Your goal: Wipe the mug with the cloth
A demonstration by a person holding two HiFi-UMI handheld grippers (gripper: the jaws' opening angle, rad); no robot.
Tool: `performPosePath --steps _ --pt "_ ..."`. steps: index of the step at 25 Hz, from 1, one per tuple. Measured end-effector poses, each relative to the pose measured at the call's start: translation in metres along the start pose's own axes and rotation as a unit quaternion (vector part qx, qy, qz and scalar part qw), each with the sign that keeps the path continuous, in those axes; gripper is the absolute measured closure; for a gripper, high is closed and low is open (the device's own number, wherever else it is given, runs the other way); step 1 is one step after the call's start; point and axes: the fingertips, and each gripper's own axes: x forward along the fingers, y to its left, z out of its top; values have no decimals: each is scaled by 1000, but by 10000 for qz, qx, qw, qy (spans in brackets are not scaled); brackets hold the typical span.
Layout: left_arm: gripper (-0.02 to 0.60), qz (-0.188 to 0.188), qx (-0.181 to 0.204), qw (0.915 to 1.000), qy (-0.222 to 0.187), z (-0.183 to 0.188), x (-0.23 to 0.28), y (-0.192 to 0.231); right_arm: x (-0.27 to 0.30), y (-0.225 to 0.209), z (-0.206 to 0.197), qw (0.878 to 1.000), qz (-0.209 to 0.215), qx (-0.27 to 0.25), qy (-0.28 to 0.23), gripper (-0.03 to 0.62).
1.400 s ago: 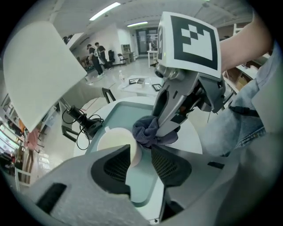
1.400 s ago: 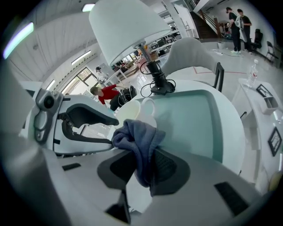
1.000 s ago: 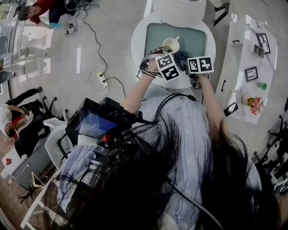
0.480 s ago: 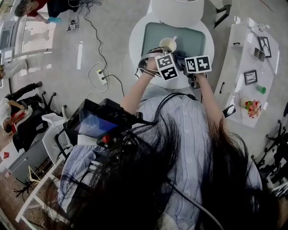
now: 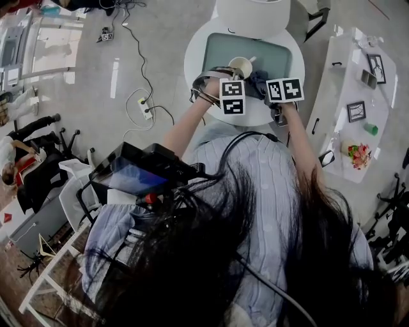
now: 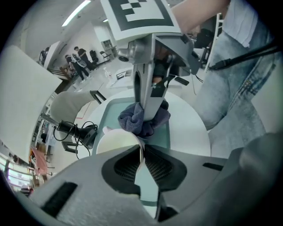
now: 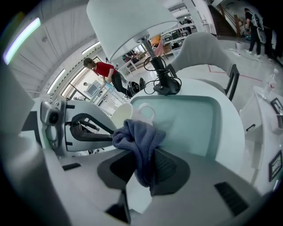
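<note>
A cream mug [image 5: 241, 66] stands over the teal mat [image 5: 278, 54] on the round white table [image 5: 195, 57]. My left gripper [image 6: 142, 154] is shut on the mug's rim, one jaw inside the mug [image 6: 116, 142] and one outside. My right gripper [image 7: 143, 170] is shut on a dark blue cloth [image 7: 138, 140], bunched just right of the mug [image 7: 126, 114], whose handle [image 7: 146, 112] points toward the mat. In the left gripper view the cloth [image 6: 142, 120] hangs from the right gripper [image 6: 149, 99] right beside the mug; I cannot tell whether they touch.
A lamp with a white shade [image 5: 251, 11] and a black base [image 7: 165, 86] with cables stands at the table's far side. A white chair [image 7: 208, 52] is behind it. A white side table [image 5: 354, 76] with frames and a phone lies right. A power strip [image 5: 146, 110] is on the floor.
The left gripper has turned slightly, so its marker cube sits squarer, and the mug has shifted a little with it. The right gripper and cloth stay close by the mug.
</note>
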Motion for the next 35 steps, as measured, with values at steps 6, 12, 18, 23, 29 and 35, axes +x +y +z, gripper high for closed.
performPosePath --steps 6,12,18,23,29,35 --pt "534 -300 778 9965 20 -6 -4 -6 -1 3 -1 10000 -64 13 -15 499" --pt "535 -486 1737 9836 32 -14 -6 -14 -3 2 -1 9999 -125 80 -60 499" --pt "534 -585 2870 9561 -17 -21 -9 -17 -3 5 -8 9997 -157 193 -33 499" --pt "534 -699 3409 9374 -127 -26 -9 -15 -1 10 -14 9993 -174 328 -48 499" --pt "534 -584 2289 9716 -107 -23 -9 -11 -6 11 -17 9983 -213 519 -164 499" --pt "532 -410 212 9967 -662 -5 -27 -2 -14 -3 -21 9973 -309 628 -227 499"
